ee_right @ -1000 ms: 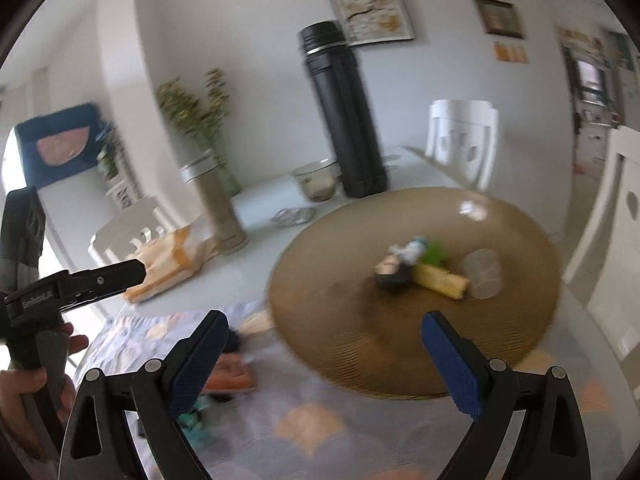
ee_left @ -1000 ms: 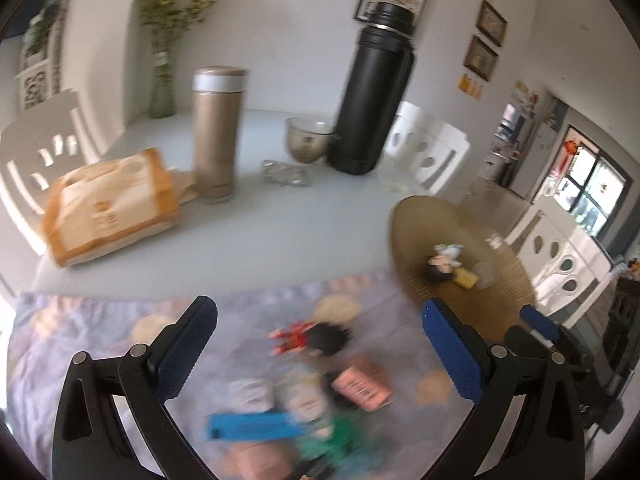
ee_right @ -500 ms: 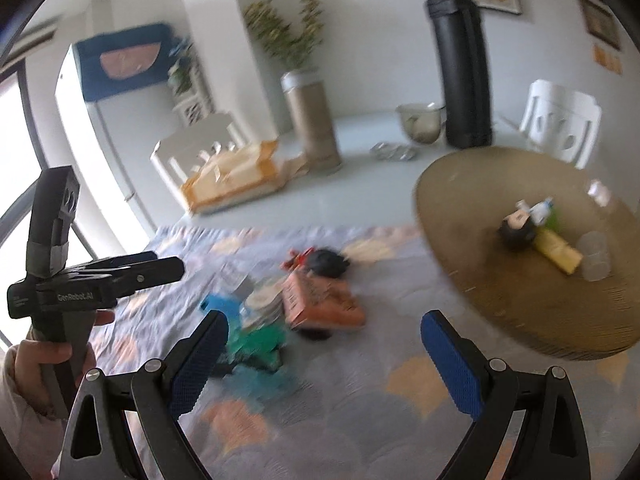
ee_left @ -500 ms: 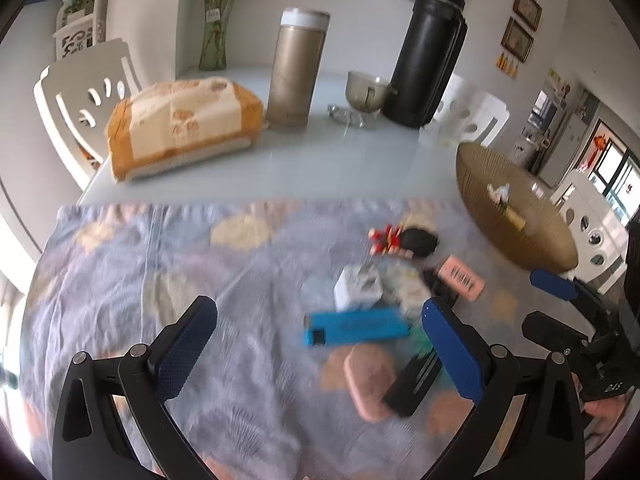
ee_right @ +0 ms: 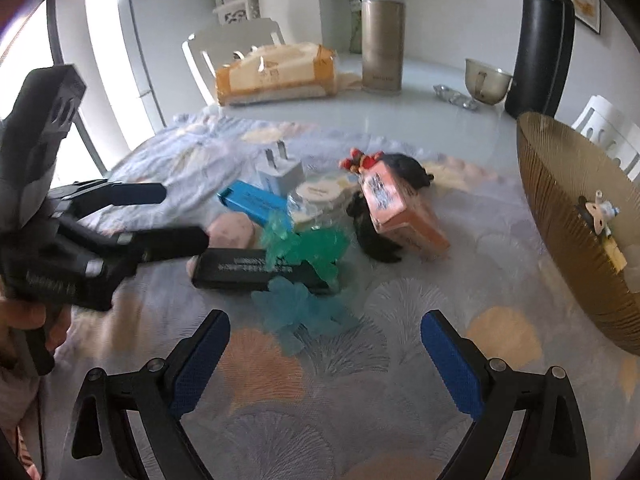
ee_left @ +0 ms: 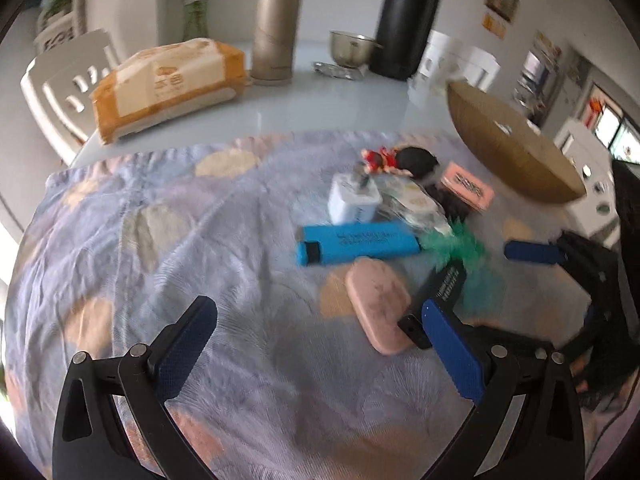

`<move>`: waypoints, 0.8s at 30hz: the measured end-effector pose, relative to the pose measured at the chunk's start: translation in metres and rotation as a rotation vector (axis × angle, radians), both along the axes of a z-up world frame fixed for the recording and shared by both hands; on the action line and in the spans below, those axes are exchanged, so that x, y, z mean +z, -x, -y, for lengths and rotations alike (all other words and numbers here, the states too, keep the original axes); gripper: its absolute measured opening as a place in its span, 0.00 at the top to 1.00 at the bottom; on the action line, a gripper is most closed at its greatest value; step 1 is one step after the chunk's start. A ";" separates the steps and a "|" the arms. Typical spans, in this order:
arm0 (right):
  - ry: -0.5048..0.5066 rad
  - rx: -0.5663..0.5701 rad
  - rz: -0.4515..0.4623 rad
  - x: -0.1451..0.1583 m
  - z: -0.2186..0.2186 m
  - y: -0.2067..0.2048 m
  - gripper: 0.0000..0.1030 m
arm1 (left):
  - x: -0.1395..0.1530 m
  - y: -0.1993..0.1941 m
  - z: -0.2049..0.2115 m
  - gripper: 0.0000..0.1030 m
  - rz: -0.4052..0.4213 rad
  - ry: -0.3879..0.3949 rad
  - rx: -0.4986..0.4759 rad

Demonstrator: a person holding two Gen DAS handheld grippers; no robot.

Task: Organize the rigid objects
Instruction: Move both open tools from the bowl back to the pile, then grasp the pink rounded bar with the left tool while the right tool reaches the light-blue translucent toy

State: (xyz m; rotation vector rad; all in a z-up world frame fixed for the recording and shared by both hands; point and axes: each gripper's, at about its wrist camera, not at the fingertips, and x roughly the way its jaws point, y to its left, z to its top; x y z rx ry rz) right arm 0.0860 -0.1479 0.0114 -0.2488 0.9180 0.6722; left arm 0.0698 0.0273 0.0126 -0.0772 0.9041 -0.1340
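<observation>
A heap of small objects lies on the patterned cloth: a blue box (ee_left: 356,242), a pink soap-like bar (ee_left: 378,304), a black box (ee_left: 440,300), a white charger plug (ee_left: 352,199), a pink carton (ee_left: 466,186), green plastic toys (ee_right: 308,248) and a red-and-black figurine (ee_left: 400,158). My left gripper (ee_left: 316,346) is open and empty, close in front of the pink bar. My right gripper (ee_right: 324,354) is open and empty, just short of the green toys. The woven brown bowl (ee_right: 560,200) at the right holds small figurines (ee_right: 596,214).
At the table's back stand an orange tissue pack (ee_left: 168,84), a gold flask (ee_left: 276,28), a tall black thermos (ee_left: 408,20) and a metal cup (ee_left: 352,46). White chairs surround the table. The left gripper (ee_right: 120,224) shows at the left of the right wrist view.
Both grippers have swung away from the bowl and moved down toward the heap on the cloth. Both stay open and empty.
</observation>
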 end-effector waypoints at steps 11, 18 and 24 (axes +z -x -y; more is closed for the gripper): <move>0.048 -0.043 0.017 -0.006 0.003 -0.005 0.11 | -0.010 0.006 0.034 0.00 -0.029 -0.163 -0.098; 0.027 -0.062 0.008 -0.004 0.009 -0.007 0.13 | -0.012 -0.002 0.012 0.00 -0.054 -0.136 0.052; 0.011 -0.038 0.022 -0.001 0.005 -0.001 0.34 | -0.012 -0.001 -0.017 0.00 -0.061 -0.129 0.193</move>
